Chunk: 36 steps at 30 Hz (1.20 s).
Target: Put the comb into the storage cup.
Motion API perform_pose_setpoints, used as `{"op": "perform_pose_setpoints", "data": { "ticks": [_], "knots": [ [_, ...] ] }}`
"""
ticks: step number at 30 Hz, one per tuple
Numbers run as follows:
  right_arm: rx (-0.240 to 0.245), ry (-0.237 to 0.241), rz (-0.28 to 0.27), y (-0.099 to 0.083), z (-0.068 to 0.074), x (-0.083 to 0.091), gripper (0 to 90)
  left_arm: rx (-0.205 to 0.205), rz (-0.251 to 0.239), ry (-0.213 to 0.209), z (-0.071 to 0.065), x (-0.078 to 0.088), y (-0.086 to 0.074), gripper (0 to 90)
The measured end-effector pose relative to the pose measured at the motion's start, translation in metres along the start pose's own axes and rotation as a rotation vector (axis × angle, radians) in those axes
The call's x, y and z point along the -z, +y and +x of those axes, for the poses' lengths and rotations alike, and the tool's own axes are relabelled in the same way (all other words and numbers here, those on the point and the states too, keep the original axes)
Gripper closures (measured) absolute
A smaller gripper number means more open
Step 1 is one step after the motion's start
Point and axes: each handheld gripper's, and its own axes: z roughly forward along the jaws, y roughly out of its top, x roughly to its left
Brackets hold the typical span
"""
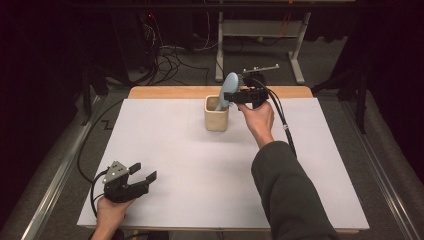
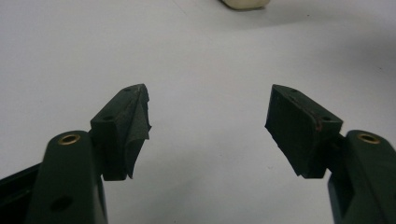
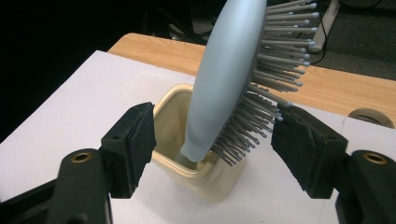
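A light blue hairbrush [image 1: 230, 85] stands handle-down in a cream square cup [image 1: 216, 120] at the far middle of the white sheet, leaning with its bristles toward the right. My right gripper [image 1: 231, 96] is level with the brush head, one jaw on each side. In the right gripper view the brush [image 3: 229, 70] rises from the cup [image 3: 205, 182] between the jaws of my right gripper [image 3: 215, 119]. The left pad stands clear of the brush's back and the right pad sits at the bristle tips, so the gripper is open. My left gripper [image 1: 143, 171] rests open near the front left corner, with bare sheet between the jaws of the left gripper [image 2: 208, 107].
A white sheet [image 1: 200, 165] covers the wooden table [image 1: 170, 92], whose far edge shows behind the cup. Cables [image 1: 170, 60] and a metal frame [image 1: 295, 55] lie on the floor beyond. The right forearm's dark sleeve [image 1: 285, 190] crosses the sheet's front right.
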Motion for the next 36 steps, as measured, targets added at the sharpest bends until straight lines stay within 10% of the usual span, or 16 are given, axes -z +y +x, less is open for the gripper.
{"op": "perform_pose_setpoints", "data": {
  "ticks": [36],
  "knots": [
    [0.048,-0.011,-0.103,-0.03,-0.017,0.063,29.4,0.008,-0.005,-0.009,-0.001,0.001,-0.001,31.0]
  ]
}}
